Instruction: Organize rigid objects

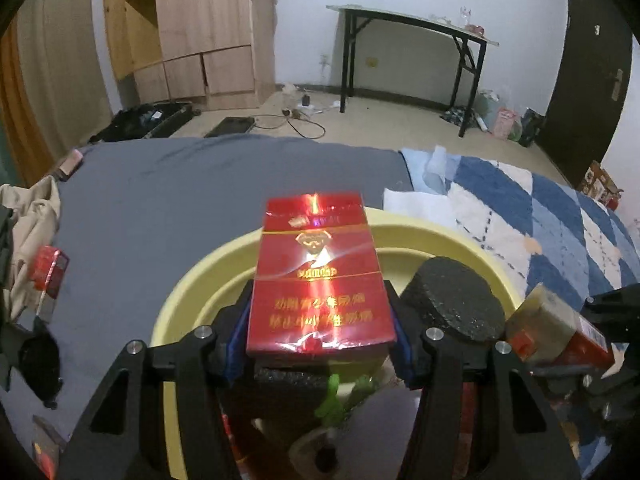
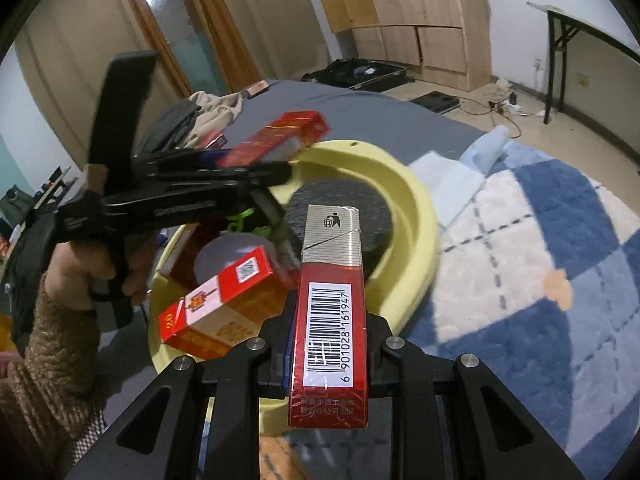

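My left gripper (image 1: 320,312) is shut on a red cigarette pack (image 1: 316,264), held by its sides with the broad face up. It hangs over a yellow basin (image 1: 180,292). The right wrist view shows this gripper (image 2: 264,152) and its pack (image 2: 280,136) above the basin's far-left rim (image 2: 416,216). My right gripper (image 2: 330,328) is shut on a second red pack (image 2: 332,320), narrow barcode side up, over the near rim. Inside the basin lie a black round block (image 2: 340,208), a red-and-orange pack (image 2: 216,304) and other items.
The basin rests on a bed with a grey sheet (image 1: 180,184) and a blue-and-white checked blanket (image 2: 540,280). More red packs (image 1: 48,272) and beige clothes (image 1: 28,232) lie at the sheet's left. A hand in a brown sleeve (image 2: 52,340) holds the left gripper.
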Motion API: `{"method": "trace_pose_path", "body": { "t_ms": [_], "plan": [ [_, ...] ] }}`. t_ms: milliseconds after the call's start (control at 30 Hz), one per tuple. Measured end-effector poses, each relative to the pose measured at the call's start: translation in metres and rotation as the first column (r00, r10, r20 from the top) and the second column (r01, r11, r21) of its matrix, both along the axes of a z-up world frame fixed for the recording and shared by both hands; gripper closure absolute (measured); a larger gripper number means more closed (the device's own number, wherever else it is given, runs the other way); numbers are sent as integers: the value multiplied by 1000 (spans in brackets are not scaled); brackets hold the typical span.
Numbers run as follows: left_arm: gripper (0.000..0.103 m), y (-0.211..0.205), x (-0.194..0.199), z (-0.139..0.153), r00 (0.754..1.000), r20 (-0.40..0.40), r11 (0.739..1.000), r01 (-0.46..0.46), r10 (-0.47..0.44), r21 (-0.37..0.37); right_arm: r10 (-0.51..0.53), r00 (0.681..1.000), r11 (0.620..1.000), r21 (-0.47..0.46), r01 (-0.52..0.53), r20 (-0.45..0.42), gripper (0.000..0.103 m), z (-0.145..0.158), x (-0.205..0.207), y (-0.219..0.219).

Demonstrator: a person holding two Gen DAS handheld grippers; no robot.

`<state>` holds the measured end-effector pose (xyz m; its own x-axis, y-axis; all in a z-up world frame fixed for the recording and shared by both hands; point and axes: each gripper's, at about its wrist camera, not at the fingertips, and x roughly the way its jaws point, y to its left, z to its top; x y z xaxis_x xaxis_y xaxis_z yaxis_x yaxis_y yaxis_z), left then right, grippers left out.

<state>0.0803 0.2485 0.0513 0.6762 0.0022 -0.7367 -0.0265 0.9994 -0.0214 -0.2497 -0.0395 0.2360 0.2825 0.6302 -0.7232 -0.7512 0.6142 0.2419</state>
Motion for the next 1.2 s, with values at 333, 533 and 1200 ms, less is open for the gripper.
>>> {"method": "trace_pose_path", "body": {
  "t_ms": [333,533,1200],
  "plan": [
    [44,-14,0,-4,1000,7,998,-6,6,66,16,1000,999,-34,-16,-7,81,-13,1,22],
    [29,-11,-4,-2,999,17,998,-28,27,52,20,1000,1000,-23,-20,-3,75,-15,1,23],
    [0,-88,-67,67,922,221,946,-325,317,3,-195,949,978,116,171,248,0,10,25,-95]
  ]
}}
